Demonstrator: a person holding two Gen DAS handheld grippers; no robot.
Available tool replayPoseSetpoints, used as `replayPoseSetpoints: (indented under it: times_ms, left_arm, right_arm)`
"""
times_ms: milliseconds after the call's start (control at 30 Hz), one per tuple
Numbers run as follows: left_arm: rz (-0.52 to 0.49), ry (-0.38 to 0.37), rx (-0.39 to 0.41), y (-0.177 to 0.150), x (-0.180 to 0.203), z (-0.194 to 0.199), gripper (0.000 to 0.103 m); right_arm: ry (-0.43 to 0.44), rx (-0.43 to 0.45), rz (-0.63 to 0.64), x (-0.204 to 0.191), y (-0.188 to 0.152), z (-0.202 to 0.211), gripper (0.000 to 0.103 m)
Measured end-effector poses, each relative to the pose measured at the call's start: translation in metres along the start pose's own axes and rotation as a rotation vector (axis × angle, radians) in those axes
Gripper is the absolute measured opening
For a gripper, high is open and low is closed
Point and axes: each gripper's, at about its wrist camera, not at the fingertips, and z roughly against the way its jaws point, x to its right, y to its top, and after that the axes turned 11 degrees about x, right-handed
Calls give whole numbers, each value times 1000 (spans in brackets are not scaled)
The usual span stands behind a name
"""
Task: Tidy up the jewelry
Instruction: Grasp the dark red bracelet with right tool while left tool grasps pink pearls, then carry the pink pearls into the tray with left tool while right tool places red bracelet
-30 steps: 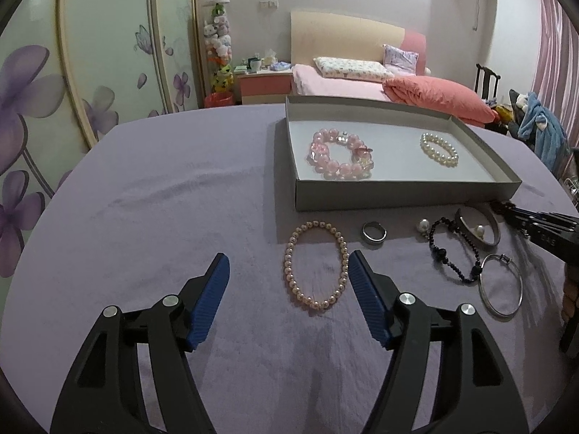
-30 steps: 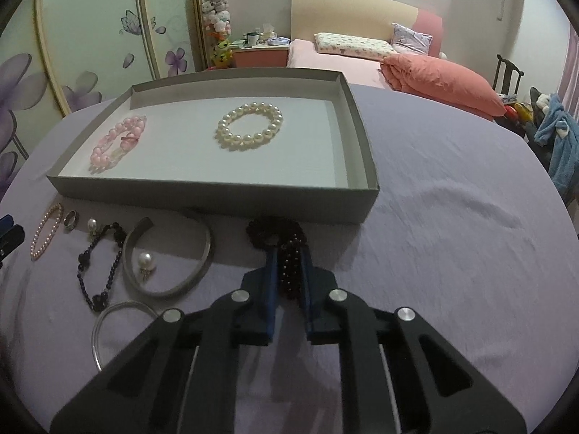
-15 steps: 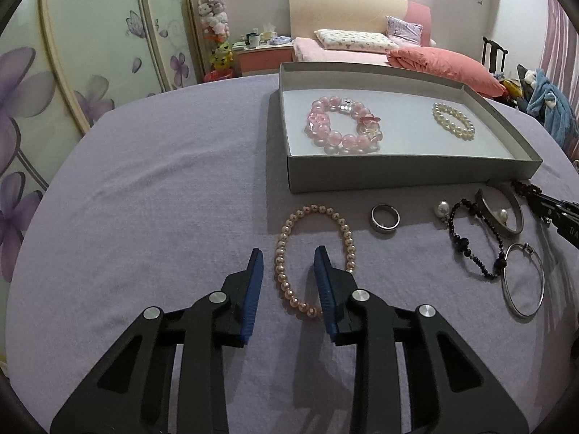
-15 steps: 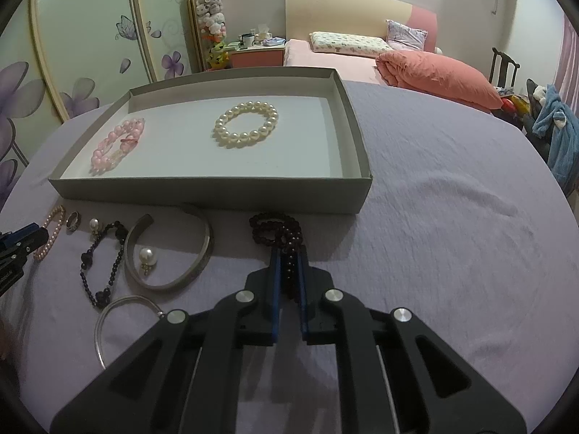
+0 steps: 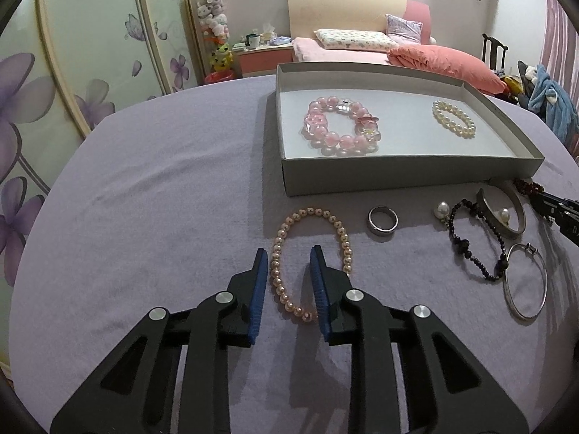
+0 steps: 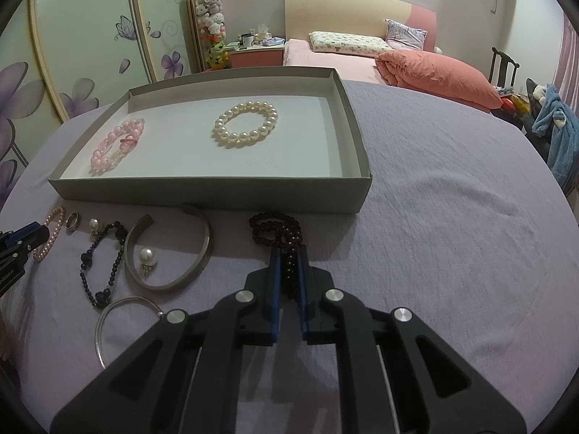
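Observation:
A grey tray [image 5: 398,171] on the purple cloth holds a pink bead bracelet [image 5: 340,130] and a white pearl bracelet [image 5: 453,118]. My left gripper [image 5: 289,258] is open, its fingers astride the left side of a small pink pearl bracelet [image 5: 340,231] lying on the cloth. My right gripper [image 6: 288,253] is shut on a dark red bead bracelet [image 6: 277,228] that rests on the cloth in front of the tray [image 6: 202,195].
On the cloth lie a silver ring [image 5: 383,220], a pearl earring [image 5: 442,210], a black bead bracelet [image 5: 474,249], a grey open bangle [image 6: 170,253] with a pearl earring [image 6: 146,256] inside, and a thin silver bangle [image 5: 524,282]. A bed stands behind.
My left gripper has narrowed from wide open and moved onto the pink pearl bracelet's left side. My right gripper stays shut on the dark red bracelet, nearly still.

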Motion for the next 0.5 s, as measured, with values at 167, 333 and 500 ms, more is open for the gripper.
replayPoseSetpoints:
  times_ms: [167,333,500]
  left_arm:
    - [-3,-3,0,0,1,1,21]
    - [-5,-4,0,0,2,2,18]
    - [-15,-3,0,0,4,2,11]
  right_arm:
    - [-1,0,1,0,0,0,10]
    - [0,0,0,0,0,0,10]
    - [-1,0,0,-1,0,0,10]
